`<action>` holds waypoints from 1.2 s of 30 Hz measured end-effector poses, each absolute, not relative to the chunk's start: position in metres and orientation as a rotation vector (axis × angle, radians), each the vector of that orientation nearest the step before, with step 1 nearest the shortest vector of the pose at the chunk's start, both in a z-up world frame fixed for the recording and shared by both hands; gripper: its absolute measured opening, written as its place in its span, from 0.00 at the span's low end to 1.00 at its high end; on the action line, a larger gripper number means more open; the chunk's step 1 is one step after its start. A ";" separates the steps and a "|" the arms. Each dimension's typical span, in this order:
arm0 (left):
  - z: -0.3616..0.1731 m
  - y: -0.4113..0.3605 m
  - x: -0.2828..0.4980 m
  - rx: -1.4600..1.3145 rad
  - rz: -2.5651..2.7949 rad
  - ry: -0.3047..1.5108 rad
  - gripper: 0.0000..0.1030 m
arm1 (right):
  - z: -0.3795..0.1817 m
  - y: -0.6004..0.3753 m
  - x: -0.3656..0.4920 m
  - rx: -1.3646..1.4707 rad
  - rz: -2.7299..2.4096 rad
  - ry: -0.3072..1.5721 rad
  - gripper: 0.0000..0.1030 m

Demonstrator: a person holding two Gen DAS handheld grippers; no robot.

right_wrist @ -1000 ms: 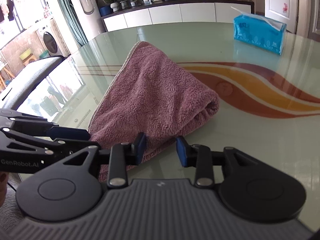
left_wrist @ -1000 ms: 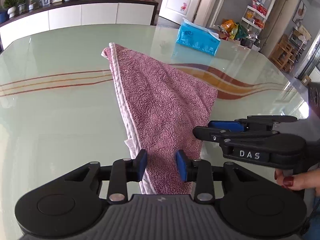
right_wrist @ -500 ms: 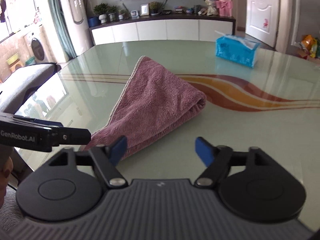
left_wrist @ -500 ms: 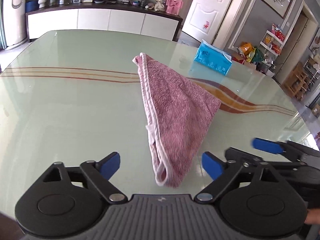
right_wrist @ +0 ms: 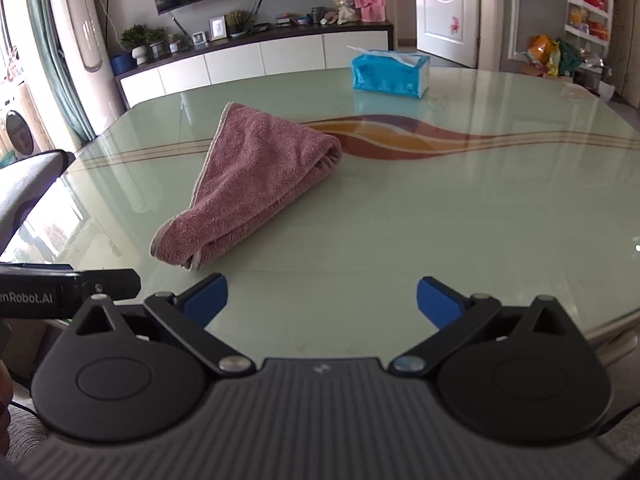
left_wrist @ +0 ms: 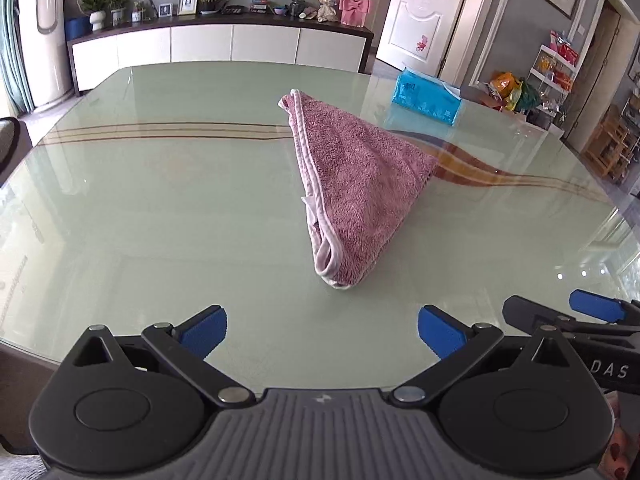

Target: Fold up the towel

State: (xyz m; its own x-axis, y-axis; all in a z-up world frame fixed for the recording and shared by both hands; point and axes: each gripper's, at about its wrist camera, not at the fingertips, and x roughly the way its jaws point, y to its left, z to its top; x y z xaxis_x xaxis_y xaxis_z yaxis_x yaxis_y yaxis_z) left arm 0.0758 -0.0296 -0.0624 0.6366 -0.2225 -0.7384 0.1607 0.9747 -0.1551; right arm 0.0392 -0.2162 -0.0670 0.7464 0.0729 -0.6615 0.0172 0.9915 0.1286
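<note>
Towel [left_wrist: 360, 184] lies folded into a wedge on the desk [left_wrist: 160, 208]; left gripper [left_wrist: 322, 330] and right gripper [right_wrist: 322, 298] are spread, empty; folding appears complete.

The glass table [left_wrist: 160, 208] is pale green, with curved brown and orange stripes across it. On it lies a folded pink towel [left_wrist: 356, 184]. A blue tissue pack [left_wrist: 426, 96] lies near the far edge.

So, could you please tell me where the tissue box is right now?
The tissue box sits on the far side of the glass table, beyond and right of the folded towel.
</note>
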 end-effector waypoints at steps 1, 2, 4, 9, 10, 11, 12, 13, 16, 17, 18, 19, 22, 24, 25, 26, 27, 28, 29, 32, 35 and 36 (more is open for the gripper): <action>-0.063 -0.029 0.073 -0.088 -0.224 0.854 1.00 | -0.068 -0.216 0.036 0.130 0.027 0.728 1.00; -0.064 -0.028 0.071 -0.103 -0.230 0.856 1.00 | -0.069 -0.216 0.034 0.128 0.023 0.725 1.00; -0.066 -0.025 0.067 -0.137 -0.237 0.860 1.00 | -0.069 -0.215 0.029 0.121 0.017 0.718 1.00; -0.063 -0.021 0.060 -0.157 -0.222 0.847 1.00 | -0.063 -0.211 0.019 0.107 0.010 0.692 1.00; -0.062 -0.020 0.060 -0.160 -0.223 0.843 1.00 | -0.061 -0.210 0.018 0.100 0.009 0.684 1.00; -0.060 -0.018 0.060 -0.166 -0.224 0.839 1.00 | -0.060 -0.209 0.018 0.093 0.008 0.675 1.00; -0.059 -0.016 0.059 -0.176 -0.224 0.835 1.00 | -0.058 -0.208 0.017 0.085 0.007 0.667 1.00; -0.059 -0.015 0.059 -0.184 -0.223 0.833 1.00 | -0.057 -0.207 0.014 0.078 0.004 0.662 1.00; -0.059 -0.013 0.058 -0.197 -0.221 0.835 1.00 | -0.057 -0.206 0.015 0.067 0.005 0.663 1.00; -0.059 -0.012 0.058 -0.198 -0.220 0.837 1.00 | -0.057 -0.205 0.016 0.065 0.007 0.662 1.00; -0.059 -0.012 0.058 -0.200 -0.220 0.838 0.99 | -0.057 -0.205 0.016 0.062 0.008 0.662 1.00; -0.060 -0.012 0.058 -0.196 -0.219 0.839 0.99 | -0.057 -0.204 0.016 0.059 0.010 0.661 1.00; -0.059 -0.015 0.056 -0.174 -0.208 0.832 0.99 | -0.055 -0.203 0.017 0.051 0.015 0.650 1.00; -0.058 -0.017 0.056 -0.164 -0.206 0.831 1.00 | -0.053 -0.202 0.014 0.045 0.017 0.648 1.00; -0.058 -0.017 0.056 -0.162 -0.202 0.834 0.99 | -0.053 -0.202 0.013 0.043 0.018 0.647 1.00; -0.058 -0.018 0.056 -0.157 -0.193 0.834 0.99 | -0.053 -0.202 0.013 0.040 0.018 0.646 1.00; -0.058 -0.018 0.056 -0.152 -0.181 0.833 0.99 | -0.052 -0.201 0.013 0.036 0.017 0.644 1.00; -0.058 -0.019 0.056 -0.146 -0.168 0.831 0.99 | -0.052 -0.201 0.012 0.033 0.016 0.641 1.00; -0.058 -0.019 0.056 -0.140 -0.156 0.830 0.99 | -0.052 -0.201 0.012 0.029 0.015 0.637 1.00; -0.056 -0.021 0.055 -0.105 -0.100 0.819 0.99 | -0.051 -0.201 0.012 0.028 0.015 0.632 1.00; -0.055 -0.022 0.055 -0.079 -0.070 0.812 0.99 | -0.051 -0.201 0.013 0.028 0.014 0.631 1.00; -0.054 -0.022 0.055 -0.075 -0.067 0.811 0.99 | -0.051 -0.201 0.013 0.028 0.014 0.631 1.00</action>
